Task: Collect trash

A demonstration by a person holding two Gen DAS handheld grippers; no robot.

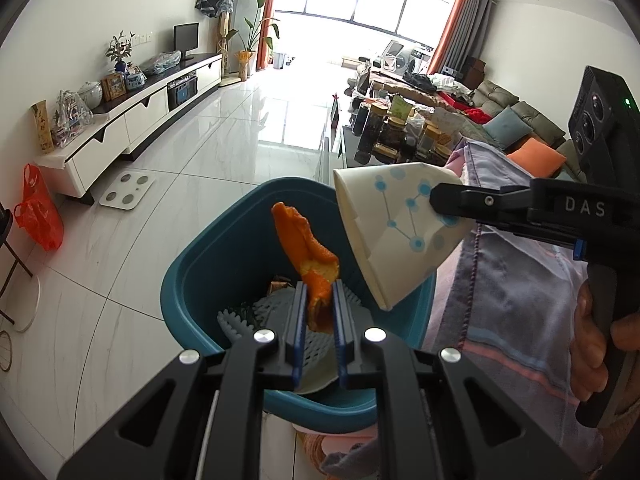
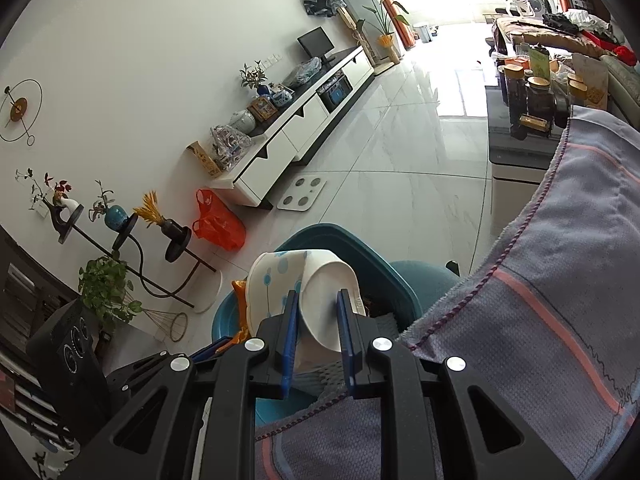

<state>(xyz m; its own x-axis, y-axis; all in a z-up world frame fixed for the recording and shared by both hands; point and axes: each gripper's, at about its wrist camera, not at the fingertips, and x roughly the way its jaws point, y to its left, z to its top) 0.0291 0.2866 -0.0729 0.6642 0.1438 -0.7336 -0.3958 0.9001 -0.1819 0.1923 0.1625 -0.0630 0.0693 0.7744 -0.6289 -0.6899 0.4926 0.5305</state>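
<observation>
Left wrist view: our left gripper [image 1: 320,304] is clamped on an orange peel [image 1: 308,248], held above the teal bin [image 1: 192,280]. Our right gripper [image 2: 318,336] pinches a paper cup [image 2: 316,300] over the same bin. White foam netting [image 1: 240,316] lies inside already. We judge 2 items ready to drop; neither is released yet.

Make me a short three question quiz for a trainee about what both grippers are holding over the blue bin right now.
1. True or false: the left gripper grips an orange peel.
2. What does the right gripper hold? A) paper cup B) glass jar C) plastic bag
3. Fill in: both items hang above the blue ___.

Key: 1 true. 2 A, the paper cup, pinched flat and tipped on its side. 3 bin, with white foam netting already inside.
</observation>
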